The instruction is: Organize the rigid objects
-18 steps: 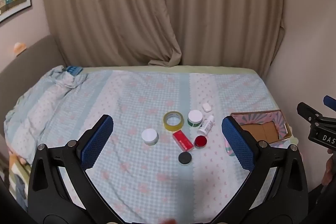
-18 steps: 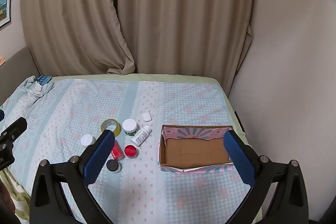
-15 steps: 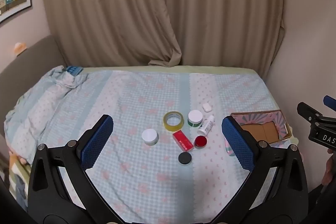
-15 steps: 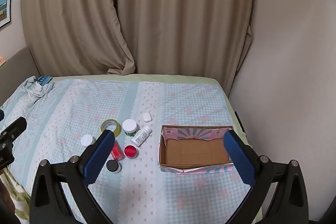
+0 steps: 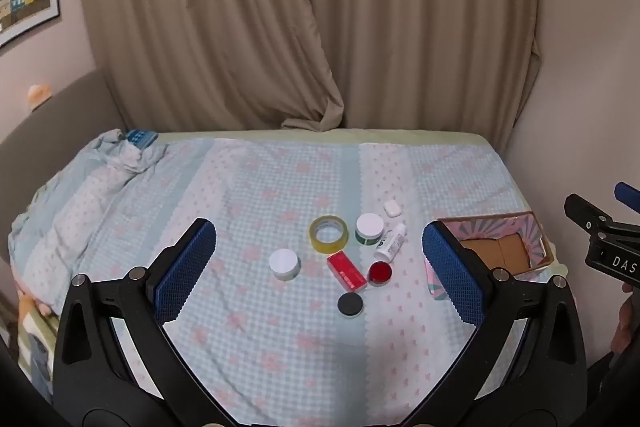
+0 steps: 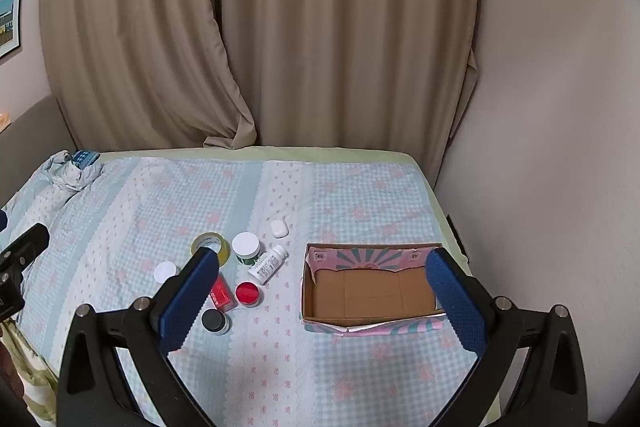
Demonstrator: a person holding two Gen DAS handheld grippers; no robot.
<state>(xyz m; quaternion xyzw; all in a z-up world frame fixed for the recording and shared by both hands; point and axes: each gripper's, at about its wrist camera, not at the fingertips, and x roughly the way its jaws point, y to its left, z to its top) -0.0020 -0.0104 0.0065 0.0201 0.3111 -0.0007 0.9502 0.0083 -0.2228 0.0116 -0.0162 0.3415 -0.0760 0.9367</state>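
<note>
Ahead of wide, empty left gripper (image 5: 319, 259), red box (image 5: 346, 271), right gripper (image 6: 322, 285) wide, cardboard box (image 6: 370, 295) ahead

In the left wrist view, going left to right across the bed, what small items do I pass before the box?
White-lidded jar → yellow tape roll → black-lidded jar → green jar with white lid → white earbud case → cardboard box.

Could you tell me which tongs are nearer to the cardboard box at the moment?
Right. The right tongs hang open with the cardboard box framed between their fingers, while the left tongs hang open over the small items, with the box off to their right.
</note>
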